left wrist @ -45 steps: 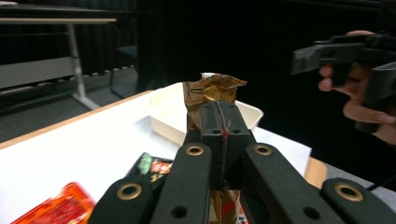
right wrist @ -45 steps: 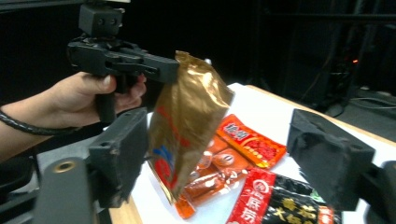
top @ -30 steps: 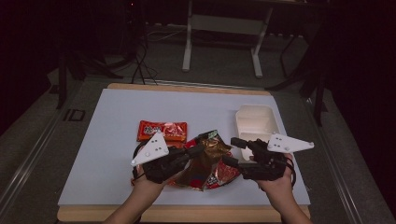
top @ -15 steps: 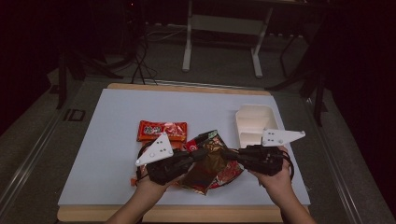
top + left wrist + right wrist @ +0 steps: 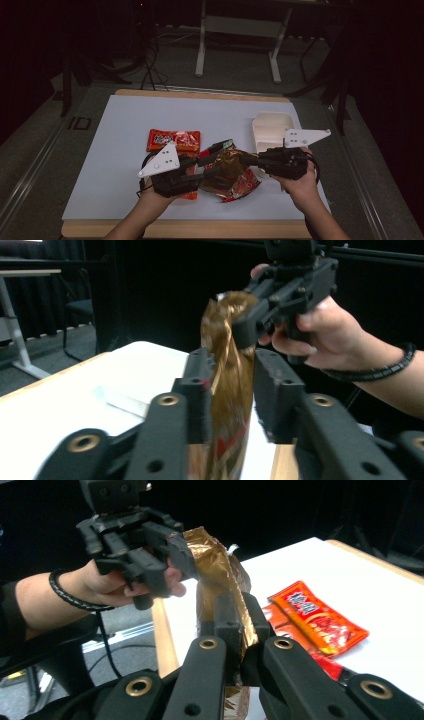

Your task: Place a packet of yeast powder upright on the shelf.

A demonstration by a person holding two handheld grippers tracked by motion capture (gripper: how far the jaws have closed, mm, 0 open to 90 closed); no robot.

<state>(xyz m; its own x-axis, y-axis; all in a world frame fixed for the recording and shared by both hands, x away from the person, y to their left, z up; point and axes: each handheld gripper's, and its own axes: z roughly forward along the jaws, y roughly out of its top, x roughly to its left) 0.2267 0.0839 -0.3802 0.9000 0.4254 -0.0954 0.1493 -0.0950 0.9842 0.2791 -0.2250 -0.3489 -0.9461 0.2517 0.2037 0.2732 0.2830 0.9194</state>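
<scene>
1. The left gripper (image 5: 212,161) has the brown foil packet (image 5: 231,167) between its jaws, which have just been opening; a gap shows at one pad, so it hardly grips.
2. The right gripper (image 5: 250,160) is clamped narrow on the packet's crumpled edge, holding it above the surface (image 5: 120,150).
3. The surface is a white sheet on a wooden board, in a dark room with a metal stand (image 5: 237,40) behind.
4. A red sachet (image 5: 173,139) lies flat at centre-left.
5. A white tray (image 5: 272,131) sits at right; it looks empty, though dimly seen.
</scene>
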